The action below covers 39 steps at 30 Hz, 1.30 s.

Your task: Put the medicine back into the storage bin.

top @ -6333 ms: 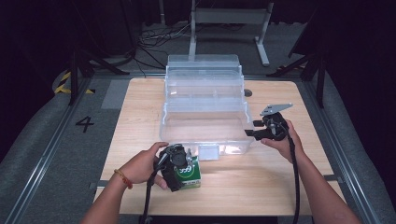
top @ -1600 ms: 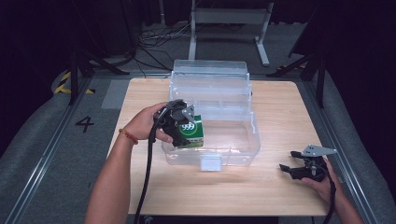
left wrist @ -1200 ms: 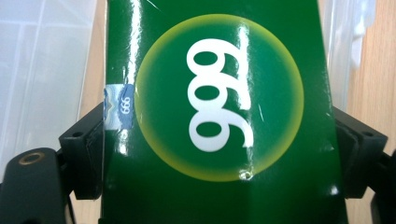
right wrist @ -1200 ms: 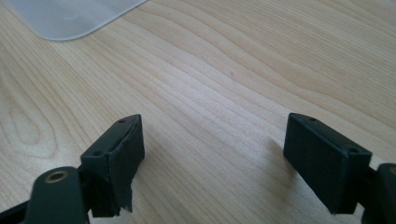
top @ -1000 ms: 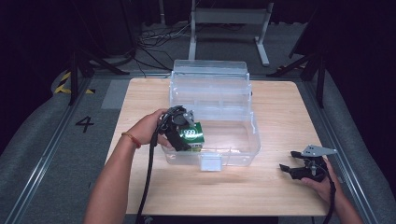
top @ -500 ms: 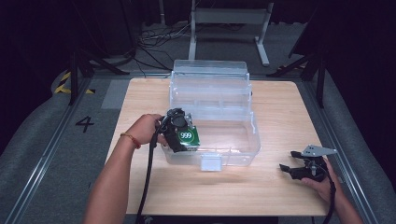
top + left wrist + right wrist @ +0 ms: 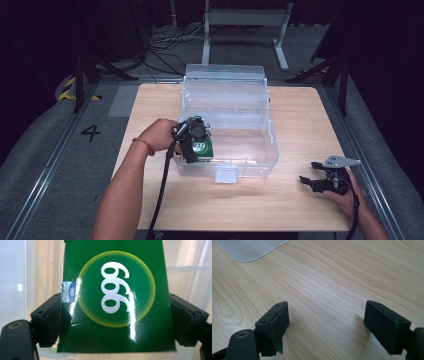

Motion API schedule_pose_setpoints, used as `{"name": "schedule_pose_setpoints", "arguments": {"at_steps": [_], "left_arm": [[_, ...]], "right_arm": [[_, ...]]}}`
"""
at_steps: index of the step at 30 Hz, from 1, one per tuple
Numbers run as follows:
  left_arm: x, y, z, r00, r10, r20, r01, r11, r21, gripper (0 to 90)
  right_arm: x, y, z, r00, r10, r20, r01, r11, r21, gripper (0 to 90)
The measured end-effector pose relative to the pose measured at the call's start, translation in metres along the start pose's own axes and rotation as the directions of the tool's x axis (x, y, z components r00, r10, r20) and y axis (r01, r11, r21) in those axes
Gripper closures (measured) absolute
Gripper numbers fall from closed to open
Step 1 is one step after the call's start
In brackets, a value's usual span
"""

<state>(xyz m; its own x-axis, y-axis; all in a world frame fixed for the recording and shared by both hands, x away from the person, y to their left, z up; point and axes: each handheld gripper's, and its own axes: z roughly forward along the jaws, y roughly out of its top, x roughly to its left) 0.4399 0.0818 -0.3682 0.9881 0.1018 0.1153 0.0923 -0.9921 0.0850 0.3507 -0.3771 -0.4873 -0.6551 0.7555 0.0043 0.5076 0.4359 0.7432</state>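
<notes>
The right gripper (image 7: 314, 180) rests low on the table (image 7: 295, 120) at its near right corner, jaws spread wide with only bare wood between them. Well to its left, the left gripper (image 7: 192, 145) is clamped on a green box (image 7: 202, 146), a jaw pressed to each side, "999" printed in a pale ring on its face. The box hangs at the near left corner of the clear bin (image 7: 260, 160), whose lid (image 7: 225, 77) stands open beyond.
</notes>
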Motion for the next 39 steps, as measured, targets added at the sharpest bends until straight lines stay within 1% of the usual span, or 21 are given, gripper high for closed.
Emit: {"name": "schedule_pose_setpoints", "arguments": {"at_steps": [5, 8, 11, 14, 18, 20, 21, 22, 23, 24, 26, 27, 28, 30, 31, 32, 33, 34, 37, 38, 39], "left_arm": [[-0.001, 0.003, 0.000, 0.9999, 0.009, -0.006, -0.009, 0.9993, 0.037, 13.7], [0.003, 0.001, -0.011, 0.9998, -0.007, -0.021, 0.007, 0.9996, -0.029, 12.2], [0.005, -0.003, -0.024, 0.9989, -0.022, -0.042, 0.017, 0.9938, -0.110, 13.4], [0.003, -0.005, -0.030, 0.9974, -0.024, -0.068, 0.014, 0.9902, -0.139, 13.0], [-0.005, -0.014, -0.040, 0.9983, -0.037, -0.046, 0.026, 0.9716, -0.235, 13.5], [-0.013, -0.020, -0.043, 0.9956, -0.050, -0.079, 0.027, 0.9618, -0.272, 11.7], [-0.013, -0.020, -0.043, 0.9956, -0.050, -0.079, 0.027, 0.9618, -0.272, 14.6], [-0.023, -0.026, -0.045, 0.9902, -0.084, -0.112, 0.045, 0.9490, -0.312, 13.9], [-0.023, -0.026, -0.045, 0.9902, -0.084, -0.112, 0.045, 0.9490, -0.312, 11.5], [-0.033, -0.032, -0.046, 0.9809, -0.125, -0.149, 0.063, 0.9278, -0.368, 8.3], [-0.042, -0.039, -0.048, 0.9775, -0.157, -0.141, 0.080, 0.8947, -0.439, 1.4], [-0.042, -0.039, -0.048, 0.9775, -0.157, -0.141, 0.080, 0.8947, -0.439, 0.2], [-0.050, -0.046, -0.047, 0.9768, -0.184, -0.109, 0.105, 0.8554, -0.507, 0.4], [-0.058, -0.051, -0.045, 0.9753, -0.197, -0.100, 0.113, 0.8337, -0.540, 0.4], [-0.060, -0.053, -0.044, 0.9773, -0.191, -0.092, 0.110, 0.8297, -0.547, 0.3], [-0.064, -0.056, -0.042, 0.9814, -0.181, -0.063, 0.115, 0.8181, -0.563, 0.0], [-0.064, -0.056, -0.042, 0.9814, -0.181, -0.063, 0.115, 0.8181, -0.563, 0.0], [-0.068, -0.058, -0.039, 0.9875, -0.155, -0.030, 0.111, 0.8149, -0.569, 0.0], [-0.074, -0.062, -0.035, 0.9852, -0.171, 0.006, 0.143, 0.8038, -0.577, 6.5], [-0.075, -0.062, -0.033, 0.9836, -0.179, 0.026, 0.161, 0.8034, -0.573, 15.1], [-0.075, -0.062, -0.031, 0.9827, -0.185, 0.016, 0.162, 0.8121, -0.561, 25.3]], "right_arm": [[0.000, 0.000, 0.000, 1.0000, -0.001, 0.000, 0.001, 1.000, 0.000, 20.6], [0.000, 0.000, 0.000, 1.0000, 0.000, 0.000, 0.000, 1.000, 0.000, 20.6], [0.000, 0.000, 0.000, 1.0000, 0.000, 0.000, 0.000, 1.000, 0.000, 20.6], [0.000, 0.000, 0.000, 1.0000, 0.000, 0.002, 0.000, 1.000, 0.000, 20.5], [0.000, 0.000, 0.000, 1.0000, 0.001, 0.001, -0.001, 1.000, 0.000, 20.5], [0.000, 0.000, 0.000, 1.0000, 0.001, 0.001, -0.001, 1.000, 0.000, 20.5], [0.000, 0.000, 0.000, 1.0000, 0.001, 0.001, -0.001, 1.000, 0.000, 20.5], [0.000, 0.000, 0.000, 1.0000, 0.000, 0.000, 0.000, 1.000, 0.000, 20.6], [0.000, 0.000, 0.000, 1.0000, 0.000, 0.000, 0.000, 1.000, 0.000, 20.6], [-0.001, 0.001, 0.000, 1.0000, 0.001, 0.000, -0.001, 1.000, 0.007, 20.6], [-0.003, 0.002, -0.001, 1.0000, 0.005, 0.004, -0.005, 1.000, 0.020, 23.6], [-0.003, 0.002, -0.001, 1.0000, 0.005, 0.004, -0.005, 1.000, 0.020, 23.6], [-0.006, 0.004, -0.003, 0.9998, 0.015, 0.010, -0.016, 0.999, 0.029, 27.8], [-0.010, 0.007, -0.004, 0.9996, 0.029, 0.006, -0.029, 0.999, 0.026, 27.8], [-0.011, 0.011, -0.006, 0.9994, 0.033, 0.009, -0.033, 0.999, 0.016, 28.3], [-0.012, 0.015, -0.008, 0.9994, 0.034, 0.009, -0.034, 0.999, 0.007, 29.2], [-0.012, 0.015, -0.008, 0.9994, 0.034, 0.009, -0.034, 0.999, 0.007, 29.2], [-0.013, 0.021, -0.012, 0.9994, 0.035, 0.005, -0.035, 0.999, -0.013, 29.9], [-0.014, 0.053, -0.024, 0.9999, 0.014, -0.004, -0.015, 0.996, -0.083, 30.4], [-0.014, 0.060, -0.025, 1.0000, 0.001, -0.006, -0.002, 0.996, -0.087, 30.5], [-0.012, 0.068, -0.025, 0.9999, -0.013, 0.001, 0.013, 0.996, -0.089, 30.5]]}}
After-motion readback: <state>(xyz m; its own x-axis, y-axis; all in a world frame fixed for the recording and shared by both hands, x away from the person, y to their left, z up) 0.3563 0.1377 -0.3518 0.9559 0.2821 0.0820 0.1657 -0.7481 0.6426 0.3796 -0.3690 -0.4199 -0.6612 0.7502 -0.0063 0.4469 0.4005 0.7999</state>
